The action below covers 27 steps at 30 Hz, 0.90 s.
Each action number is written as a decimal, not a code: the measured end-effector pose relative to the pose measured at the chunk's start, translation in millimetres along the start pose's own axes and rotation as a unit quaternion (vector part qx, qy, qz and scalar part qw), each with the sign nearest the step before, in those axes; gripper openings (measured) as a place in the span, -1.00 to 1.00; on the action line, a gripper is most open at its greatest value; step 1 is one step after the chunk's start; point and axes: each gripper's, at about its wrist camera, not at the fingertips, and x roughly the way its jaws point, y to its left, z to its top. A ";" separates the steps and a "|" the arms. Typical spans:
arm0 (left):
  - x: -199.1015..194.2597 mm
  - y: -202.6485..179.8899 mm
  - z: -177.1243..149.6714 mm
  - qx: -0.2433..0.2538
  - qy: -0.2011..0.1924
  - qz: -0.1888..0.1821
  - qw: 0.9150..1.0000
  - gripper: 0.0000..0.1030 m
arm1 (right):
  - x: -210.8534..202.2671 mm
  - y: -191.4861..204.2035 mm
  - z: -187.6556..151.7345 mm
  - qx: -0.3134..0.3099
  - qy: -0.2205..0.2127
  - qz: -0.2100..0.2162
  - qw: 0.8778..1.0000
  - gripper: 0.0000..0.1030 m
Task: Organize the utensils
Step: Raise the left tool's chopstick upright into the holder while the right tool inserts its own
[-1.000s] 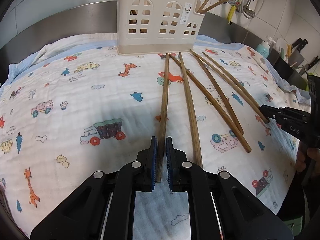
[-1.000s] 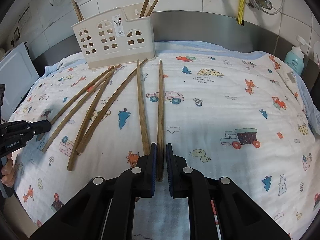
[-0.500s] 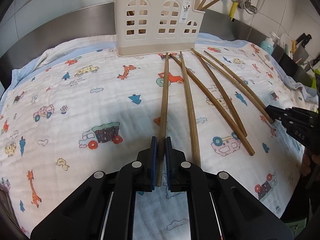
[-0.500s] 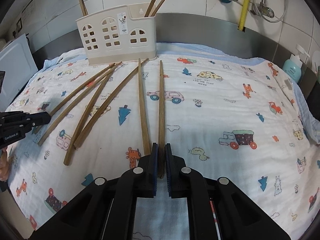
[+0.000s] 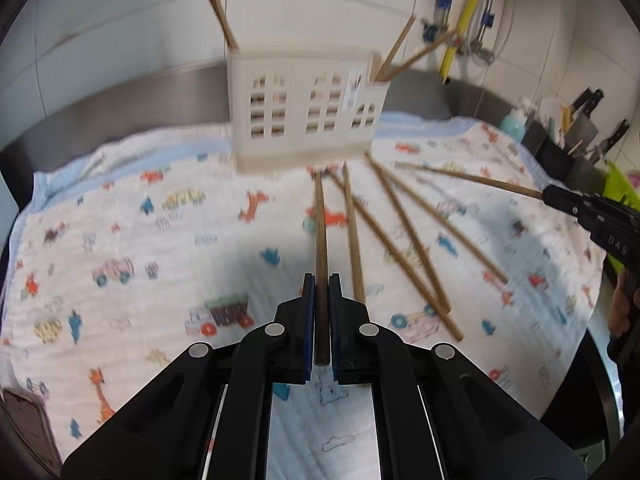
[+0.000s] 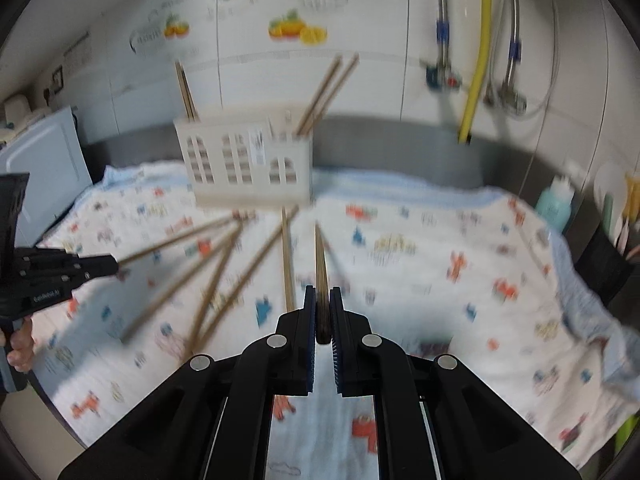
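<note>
Now, through the left wrist view, the left gripper (image 5: 320, 284) is being seen with its blue-padded jaws drawn in almost fully, and a dark wooden chopstick (image 5: 320, 248) is being pinched between them. That chopstick is being pointed forward toward the cream utensil holder (image 5: 304, 116), which is standing at the far side of the cartoon-print cloth (image 5: 132, 240). Just to its right, four more loose chopsticks (image 5: 404, 236) are lying fanned out on the cloth, their far ends gathered near the holder's base. Sticks are also being kept upright inside the holder, at its left end and in its right compartment. At the right edge, the right gripper (image 5: 550, 195) is being held above the cloth with a lighter chopstick (image 5: 472, 178) clamped at its tip and raised off the fabric.

Through the right wrist view, which is blurred, the right gripper (image 6: 323, 300) is being shown nearly closed on a chopstick (image 6: 320, 264) whose near end is sitting between the pads while the rest is pointing toward the utensil holder (image 6: 244, 164). The other loose chopsticks (image 6: 224, 264) are being seen spread over the cloth (image 6: 440, 272) to the left. At the left edge, the left gripper (image 6: 114, 266) is being held with a chopstick (image 6: 176, 240) gripped at its tip.
</note>
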 end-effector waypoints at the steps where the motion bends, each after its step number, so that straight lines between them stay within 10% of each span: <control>1: -3.1 -0.2 3.3 0.000 -0.006 -0.001 1.000 -0.89 | -5.2 0.2 8.1 -0.001 -0.010 0.002 1.000 -0.87; 27: -41.4 15.2 105.7 0.010 -0.102 -0.005 0.995 -0.89 | -29.6 15.7 188.2 -0.035 -0.100 0.061 0.993 -0.87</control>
